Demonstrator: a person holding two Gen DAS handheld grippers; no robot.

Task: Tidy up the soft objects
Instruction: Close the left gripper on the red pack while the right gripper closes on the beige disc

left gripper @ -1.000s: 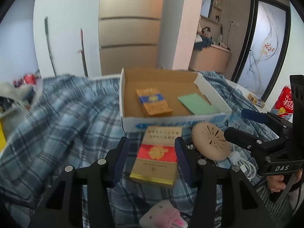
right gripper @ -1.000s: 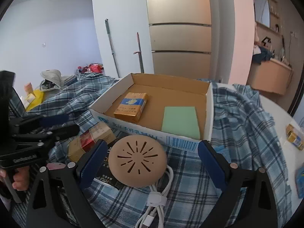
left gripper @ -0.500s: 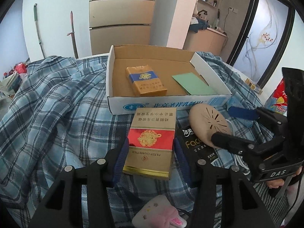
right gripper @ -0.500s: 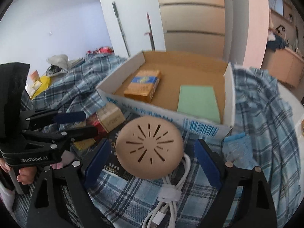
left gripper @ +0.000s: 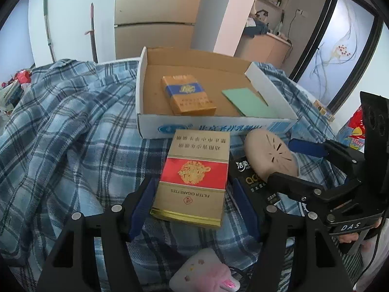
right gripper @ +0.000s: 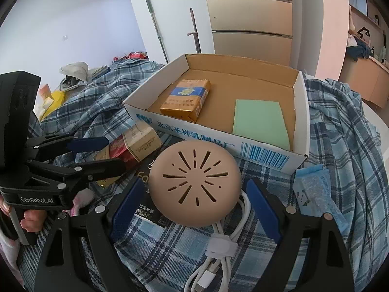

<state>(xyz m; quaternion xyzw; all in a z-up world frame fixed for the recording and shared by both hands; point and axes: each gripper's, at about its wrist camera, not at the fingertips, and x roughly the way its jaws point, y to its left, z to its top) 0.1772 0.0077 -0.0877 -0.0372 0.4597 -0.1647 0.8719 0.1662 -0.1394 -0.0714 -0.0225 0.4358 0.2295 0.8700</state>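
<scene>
Jaws of the left gripper [left gripper: 192,204] have just been opening and loosely straddle the red-and-gold cigarette pack [left gripper: 194,177], its long axis pointing toward the cardboard box [left gripper: 214,126]; right gripper [right gripper: 194,204], open, brackets the beige round disc [right gripper: 194,182].

Fridge [left gripper: 158,17]: beige, against far wall, behind table.
Poles [left gripper: 48,29]: two, leaning on white wall left of fridge.
Door [left gripper: 340,46]: glass panel with line drawing, dark frame, far right.
Counter [left gripper: 265,46]: beige, beside door, small items and a bundle of dark cloth on top.
Pillar [right gripper: 323,24]: pink, right of fridge.
Clutter [right gripper: 75,70]: pale heap and red bits past left edge of plaid cloth.
Yellow item [right gripper: 53,99]: low at left, partly hidden.
Red bag [left gripper: 357,126]: printed, at right edge, partly hidden.
Small packs [left gripper: 323,109]: yellowish, on bare white tabletop near door.
</scene>
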